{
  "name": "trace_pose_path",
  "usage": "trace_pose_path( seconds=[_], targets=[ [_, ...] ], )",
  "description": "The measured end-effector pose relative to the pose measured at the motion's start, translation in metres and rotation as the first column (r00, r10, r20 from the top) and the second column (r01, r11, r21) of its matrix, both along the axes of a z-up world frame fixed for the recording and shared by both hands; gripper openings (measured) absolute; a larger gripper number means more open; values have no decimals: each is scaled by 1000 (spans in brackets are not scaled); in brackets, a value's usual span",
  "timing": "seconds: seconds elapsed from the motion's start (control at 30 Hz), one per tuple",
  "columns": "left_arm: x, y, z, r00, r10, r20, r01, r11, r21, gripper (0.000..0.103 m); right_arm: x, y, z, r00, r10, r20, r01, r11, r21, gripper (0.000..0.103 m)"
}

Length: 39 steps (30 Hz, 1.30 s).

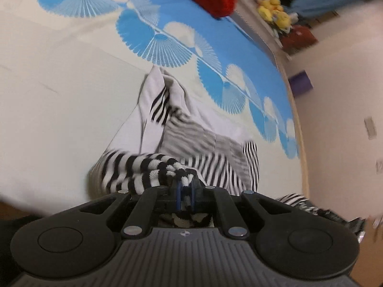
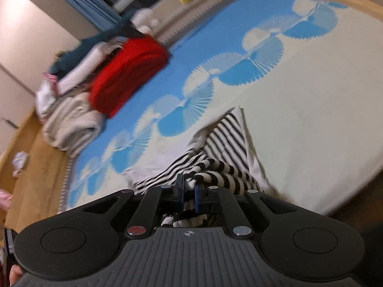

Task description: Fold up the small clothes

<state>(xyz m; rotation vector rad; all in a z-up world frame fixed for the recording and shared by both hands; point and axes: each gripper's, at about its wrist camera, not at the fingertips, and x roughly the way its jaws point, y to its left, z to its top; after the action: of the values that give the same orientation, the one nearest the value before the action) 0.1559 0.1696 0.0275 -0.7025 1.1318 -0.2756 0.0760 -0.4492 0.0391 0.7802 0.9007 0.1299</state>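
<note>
Both grippers, left (image 1: 185, 186) and right (image 2: 189, 192), pinch the striped garment (image 1: 182, 141).

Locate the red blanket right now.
Right wrist view, upper left: the red blanket sits folded on the blue band of the bedspread, beside the cream bedding pile.

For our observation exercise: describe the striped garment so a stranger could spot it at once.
Start at the bed cover, cream with blue fan shapes. The striped garment lies crumpled on its cream part, gripped by the left claw and right claw. Its black-and-white stripes set it apart from the plain red blanket and cream bundle.
</note>
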Motion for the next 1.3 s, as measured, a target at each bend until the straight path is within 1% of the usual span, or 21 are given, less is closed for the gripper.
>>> trace_pose_path(
  seconds=[0.07,0.1,0.2,0.23,0.3,0.37,0.4,0.47,0.5,0.53,0.6,0.73,0.87,0.97,1.0,1.03,1.07,1.1,1.13,1.2,1.3],
  targets=[
    [47,6,-26,997,66,-50,-67,998,-19,8,52,0,-24,999,-17,-37,17,1000,-6,7],
    [70,11,-40,990,114,-78,-118,991,-55,10,76,1,-34,998,-34,-54,33,999,-12,7],
    [120,29,-66,970,217,-107,-224,973,-59,25,147,2,-67,994,-22,-103,22,1000,-3,13],
    [126,34,-69,965,246,-91,-251,966,-59,29,162,0,-71,992,-59,-111,55,998,-40,16],
    [130,39,-69,964,263,-28,-264,961,-83,38,173,-2,-71,995,-95,-30,92,991,-95,20],
    [132,35,-65,974,227,2,-227,972,-55,39,169,0,-74,995,-87,51,93,985,-146,32],
    [133,29,-60,982,186,37,-185,982,-21,40,167,1,-80,996,-70,55,78,985,-155,32],
    [132,6,-50,992,52,117,-60,996,63,51,172,9,-87,999,15,45,-8,987,-159,34],
    [130,-6,-49,990,-23,140,9,995,98,63,173,19,-90,995,90,51,-80,981,-180,38],
    [129,-18,-53,987,-98,131,82,989,121,68,176,28,-92,986,159,43,-147,968,-203,43],
    [126,-36,-64,977,-198,75,186,973,139,68,178,45,-98,964,265,33,-252,944,-216,49],
    [129,-56,-73,965,-258,54,241,947,211,67,182,63,-122,935,346,-83,-354,927,-127,50],
    [139,-67,-77,960,-274,59,243,918,313,68,181,82,-124,907,408,-105,-420,889,-184,50],
    [145,-76,-80,958,-280,67,225,871,436,67,186,100,-129,891,438,-117,-454,858,-240,50],
    [147,-79,-81,958,-278,71,216,861,460,64,185,102,-128,888,445,-116,-459,846,-272,47],
    [151,-79,-82,959,-274,71,211,858,468,56,187,107,-129,887,448,-113,-461,833,-306,33],
    [154,-80,-85,960,-270,73,206,859,468,49,189,111,-129,885,453,-107,-461,823,-331,4],
    [158,-80,-86,961,-265,73,202,860,468,31,192,114,-129,885,454,-100,-459,819,-345,1],
    [160,-80,-86,963,-257,79,192,863,468,19,194,115,-128,890,447,-87,-447,822,-353,0],
    [162,-73,-72,968,-196,154,103,877,469,16,200,111,-118,915,403,-23,-385,854,-350,0],
    [165,-50,-48,952,-25,304,-89,931,354,16,203,93,-101,953,283,112,-243,929,-278,0]
  ],
)
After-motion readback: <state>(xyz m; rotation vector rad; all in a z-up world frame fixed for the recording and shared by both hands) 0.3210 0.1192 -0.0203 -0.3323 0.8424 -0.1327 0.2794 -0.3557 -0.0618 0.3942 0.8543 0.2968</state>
